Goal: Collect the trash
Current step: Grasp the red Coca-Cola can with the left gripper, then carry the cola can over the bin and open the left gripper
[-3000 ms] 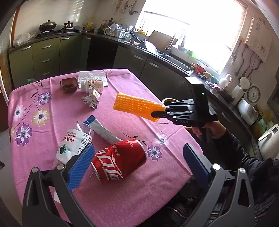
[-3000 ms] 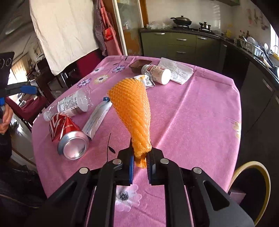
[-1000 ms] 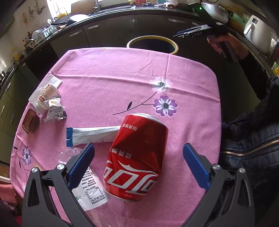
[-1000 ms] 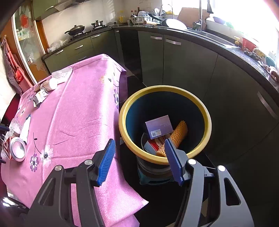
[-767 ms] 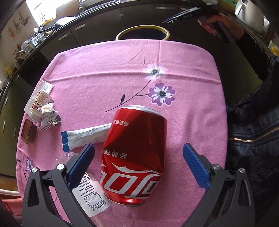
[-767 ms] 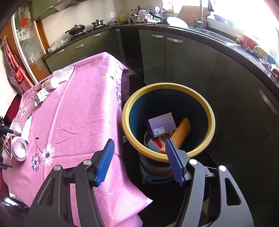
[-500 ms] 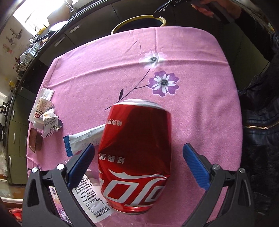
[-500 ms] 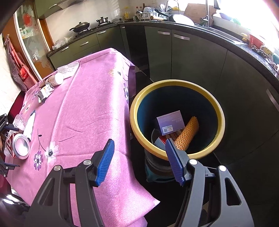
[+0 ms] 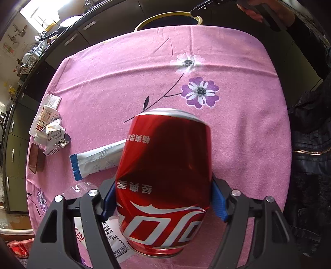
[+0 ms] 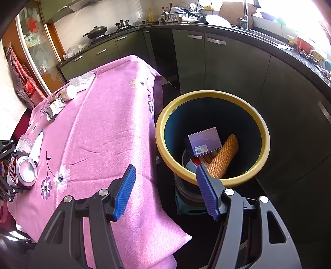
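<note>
Two blue-padded fingers of the left gripper (image 9: 163, 198) are clamped on the sides of a red can (image 9: 163, 182) lying on the pink table (image 9: 238, 128). Its long axis runs along the fingers, silver rim pointing away toward the yellow-rimmed bin (image 9: 167, 17) past the far edge. Beside the can lie a white tube (image 9: 97, 159) and a clear bottle (image 9: 111, 238), with a crumpled carton (image 9: 54, 138) farther left. The right gripper (image 10: 165, 190) hangs with fingers wide apart over the gap between table and bin (image 10: 262, 128), where an orange foam net (image 10: 224, 155) leans beside a purple box (image 10: 204, 140).
</note>
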Demonstrator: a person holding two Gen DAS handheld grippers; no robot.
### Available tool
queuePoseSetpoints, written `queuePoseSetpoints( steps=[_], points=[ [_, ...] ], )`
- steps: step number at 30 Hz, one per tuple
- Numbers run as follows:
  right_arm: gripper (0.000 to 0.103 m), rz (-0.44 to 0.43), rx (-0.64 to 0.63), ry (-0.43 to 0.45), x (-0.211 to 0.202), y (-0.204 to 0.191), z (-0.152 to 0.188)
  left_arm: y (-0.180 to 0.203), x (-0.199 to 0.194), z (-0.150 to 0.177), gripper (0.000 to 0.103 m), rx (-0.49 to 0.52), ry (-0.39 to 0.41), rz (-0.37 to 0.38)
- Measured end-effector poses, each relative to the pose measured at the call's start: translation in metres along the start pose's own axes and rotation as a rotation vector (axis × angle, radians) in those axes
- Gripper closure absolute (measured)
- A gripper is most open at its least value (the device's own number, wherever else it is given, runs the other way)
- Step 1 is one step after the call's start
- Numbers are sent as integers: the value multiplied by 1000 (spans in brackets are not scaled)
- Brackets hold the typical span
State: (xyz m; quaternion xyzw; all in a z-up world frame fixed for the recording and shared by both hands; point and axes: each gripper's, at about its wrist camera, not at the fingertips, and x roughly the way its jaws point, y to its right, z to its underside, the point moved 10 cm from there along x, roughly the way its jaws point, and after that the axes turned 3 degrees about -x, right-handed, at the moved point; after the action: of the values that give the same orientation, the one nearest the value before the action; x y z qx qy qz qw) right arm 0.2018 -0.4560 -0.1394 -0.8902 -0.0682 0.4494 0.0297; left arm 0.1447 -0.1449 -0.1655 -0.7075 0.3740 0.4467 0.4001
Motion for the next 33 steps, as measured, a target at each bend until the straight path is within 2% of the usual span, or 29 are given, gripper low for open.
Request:
queuePoseSetpoints(
  steps=[9, 17, 22, 27, 33],
  points=[
    [43, -9, -2, 1, -1, -2, 1, -9, -28, -13, 33, -110, 89, 50],
    [43, -15, 14, 30, -13, 6, 1, -16, -50, -56, 33, -140, 142, 56],
    [43, -8, 49, 62, -27, 26, 3, -18, -55, -114, 33, -113, 176, 94],
    [43, 15, 119, 85, -40, 63, 13, -11, -51, -195, 33, -33, 223, 125],
    [43, 43, 204, 88, -50, 107, 35, 4, -19, -300, 33, 38, 255, 197]
  ],
)
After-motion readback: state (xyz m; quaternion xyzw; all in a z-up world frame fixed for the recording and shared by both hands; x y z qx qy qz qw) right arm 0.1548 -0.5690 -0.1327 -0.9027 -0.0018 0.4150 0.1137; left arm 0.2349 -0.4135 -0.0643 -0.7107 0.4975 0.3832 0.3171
